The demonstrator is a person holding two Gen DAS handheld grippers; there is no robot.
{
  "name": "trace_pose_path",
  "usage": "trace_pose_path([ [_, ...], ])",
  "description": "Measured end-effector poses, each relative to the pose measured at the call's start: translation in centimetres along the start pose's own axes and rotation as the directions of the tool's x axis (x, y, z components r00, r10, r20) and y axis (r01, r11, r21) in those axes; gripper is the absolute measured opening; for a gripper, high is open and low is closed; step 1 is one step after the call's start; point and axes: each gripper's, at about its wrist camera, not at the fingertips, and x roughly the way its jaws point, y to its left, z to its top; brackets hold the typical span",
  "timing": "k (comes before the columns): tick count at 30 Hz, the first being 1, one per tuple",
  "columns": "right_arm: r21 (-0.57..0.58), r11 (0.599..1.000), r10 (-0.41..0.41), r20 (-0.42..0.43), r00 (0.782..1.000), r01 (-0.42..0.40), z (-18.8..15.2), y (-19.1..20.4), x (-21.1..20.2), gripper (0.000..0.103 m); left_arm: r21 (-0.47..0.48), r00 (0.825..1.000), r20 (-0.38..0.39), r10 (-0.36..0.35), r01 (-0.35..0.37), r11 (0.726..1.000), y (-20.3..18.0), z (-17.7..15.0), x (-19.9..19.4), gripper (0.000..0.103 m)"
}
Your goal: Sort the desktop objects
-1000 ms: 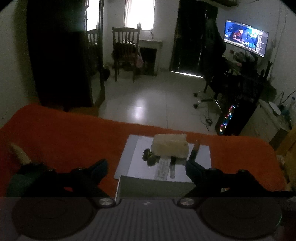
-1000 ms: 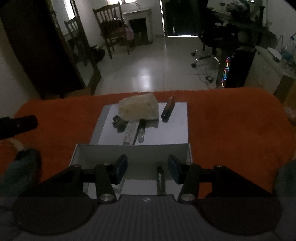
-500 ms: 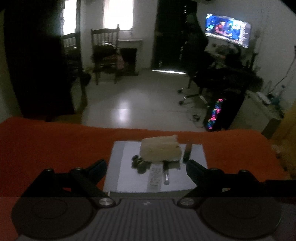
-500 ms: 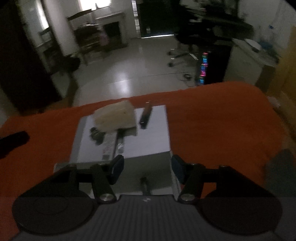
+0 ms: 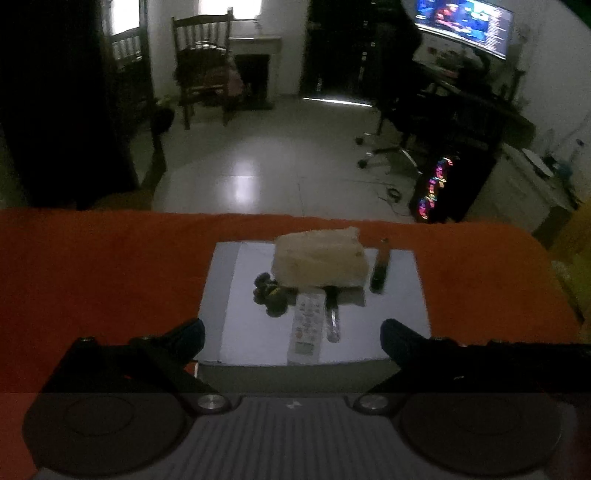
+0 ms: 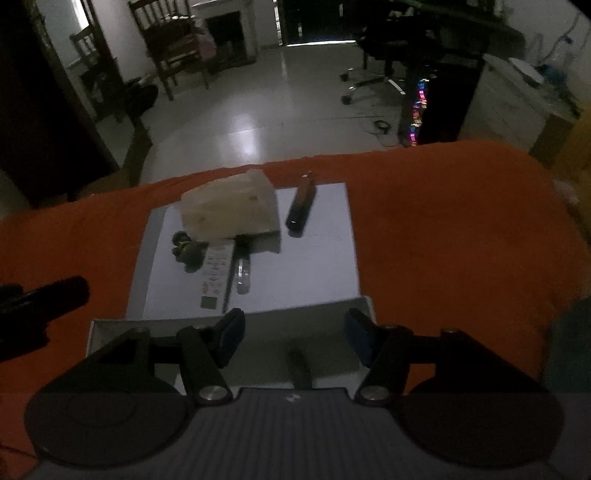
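Orange cloth [image 5: 110, 266] covers the whole work surface, and its far edge drops off to a pale tiled floor [image 5: 258, 170] with plenty of bare room beyond. On the cloth lies a white board [image 6: 314, 266], and its right half is bare, so I have free space there. The clutter sits on its left and far part: a pale wrapped block [image 6: 229, 210] at the back, a cluster of small dark round things [image 6: 186, 251] just left of it, a white remote [image 6: 216, 273] and a slim clear-ended pen [image 6: 242, 273] lying side by side and running toward me from under the block's near edge, and a dark marker-like stick [image 6: 301, 206] just right of the block. Nearest to me, touching the board's near edge, is a shallow grey box [image 6: 266, 354] with a dark stick [image 6: 299, 369] lying in it.

The room is dim: a wooden chair [image 5: 203, 62] by a bright window, a lit monitor [image 5: 465, 22] on a desk, a computer case with coloured lights [image 5: 439, 188].

Both my hands tilt steeply down at the board. My left gripper [image 5: 291, 338] has just been opening and stands spread wide, with nothing between its jaws, poised over the board's near edge. My right gripper [image 6: 293, 332] has also been opening, spread partway and empty, above the grey box.
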Motion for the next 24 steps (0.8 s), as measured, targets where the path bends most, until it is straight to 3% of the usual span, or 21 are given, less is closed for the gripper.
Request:
trace_pose_path([
  [9, -0.047, 0.998, 0.04, -0.011, 0.999, -0.04, 2.9, 1.1, 2.7, 0.066, -0.03, 0.999, -0.041, 0.018, -0.019, 0.999, 2.2, 2.2, 5.0, 0.103],
  [14, -0.007, 1.0, 0.024, -0.01, 1.0, -0.024, 2.4, 1.1, 2.8, 0.066, -0.012, 0.998, -0.061, -0.03, 0.029, 1.0, 3.2, 2.0, 6.2, 0.101],
  [19, 0.052, 0.997, -0.05, -0.039, 0.998, 0.052, 2.2, 2.0, 1.3, 0.067, -0.011, 0.986, -0.119, -0.117, 0.117, 0.993, 4.7, 1.8, 6.3, 0.101],
  [24, 0.07, 0.997, -0.039, -0.035, 0.999, 0.041, 5.2, 3.4, 0.6, 0.067, 0.017, 0.986, -0.133, -0.098, 0.101, 0.995, 6.0, 2.1, 6.4, 0.101],
])
